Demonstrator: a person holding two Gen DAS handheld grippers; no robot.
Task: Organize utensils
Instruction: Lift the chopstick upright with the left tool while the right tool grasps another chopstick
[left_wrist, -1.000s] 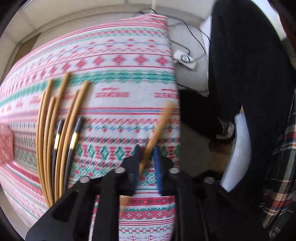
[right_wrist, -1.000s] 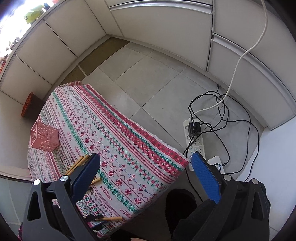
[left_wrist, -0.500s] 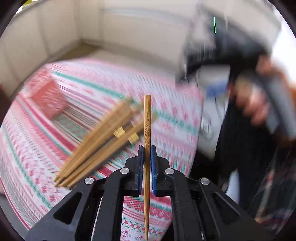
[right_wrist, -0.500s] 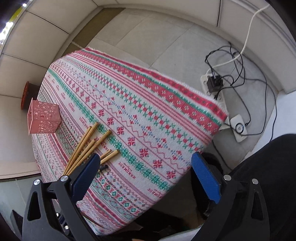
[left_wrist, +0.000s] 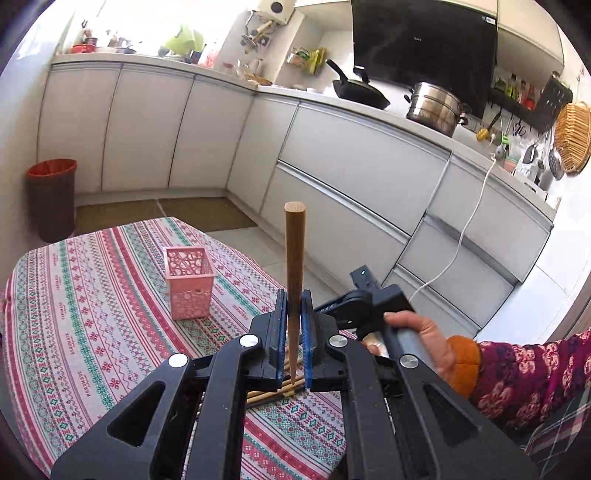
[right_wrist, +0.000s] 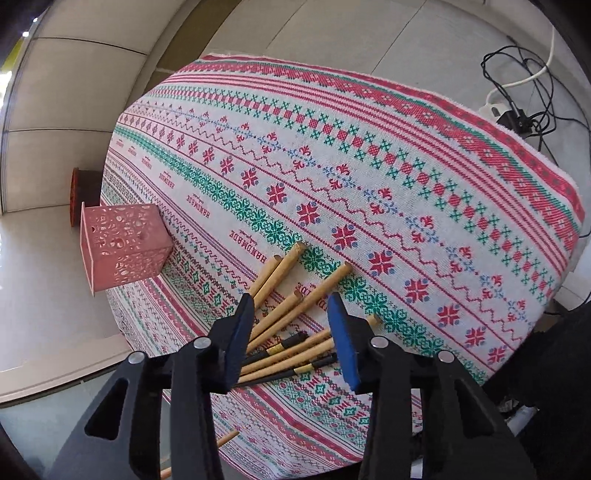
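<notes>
Left gripper is clamping one wooden chopstick upright at frame centre; pink holder, centre left, is looking empty. Right gripper is closing above the chopstick pile at lower centre, nothing pinched yet. Sorting is barely starting.

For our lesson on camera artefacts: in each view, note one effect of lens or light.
Left wrist view: the window is blown out white and the cabinet fronts bow with fisheye curvature. Right wrist view: the tablecloth stripes bulge outward; lighting is even and the chopsticks look sharp.
</notes>
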